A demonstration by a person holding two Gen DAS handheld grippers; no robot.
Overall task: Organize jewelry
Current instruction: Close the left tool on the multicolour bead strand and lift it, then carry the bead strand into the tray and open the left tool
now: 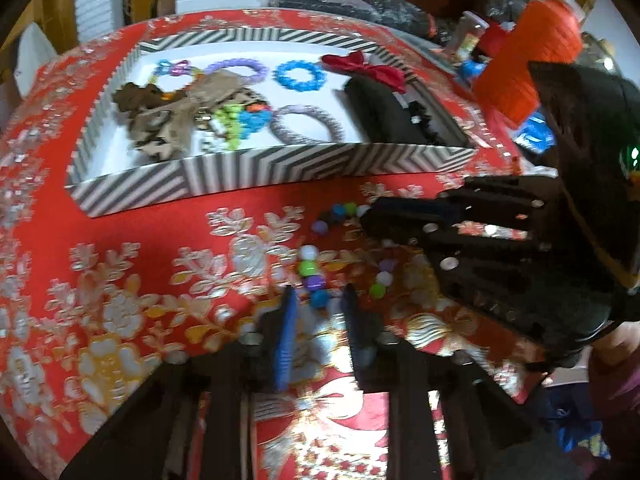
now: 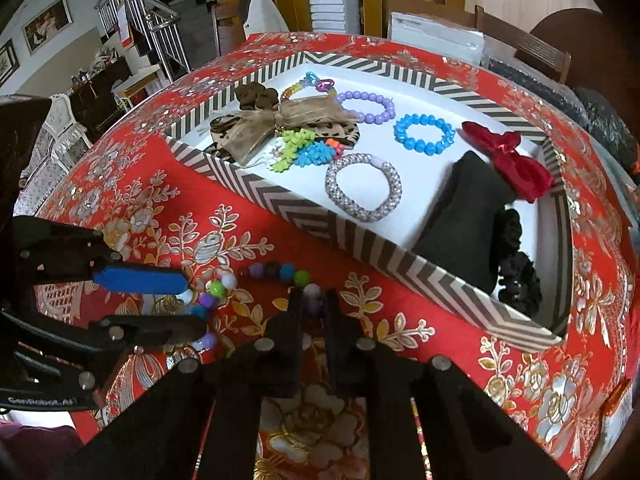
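A multicolour bead bracelet [image 1: 316, 268] [image 2: 256, 276] lies on the red floral tablecloth in front of the chevron-striped tray [image 1: 280, 166] [image 2: 360, 236]. My left gripper [image 1: 320, 304] [image 2: 188, 308] is open with its fingers either side of the bracelet's near beads. My right gripper [image 2: 314, 300] [image 1: 372, 220] has its jaws narrow around the bracelet's far beads and looks shut on them. The tray holds a purple bracelet [image 2: 366, 106], a blue bracelet [image 2: 424, 134], a silver bracelet [image 2: 364, 186], a red bow [image 2: 512, 160], a tan bow [image 2: 276, 124] and a black cushion [image 2: 460, 220].
An orange paper lantern [image 1: 528, 52] and cluttered items stand to the tray's right in the left wrist view. White boxes [image 2: 436, 34] and a wooden chair [image 2: 524, 40] stand beyond the table's far edge. A staircase [image 2: 152, 28] is in the background.
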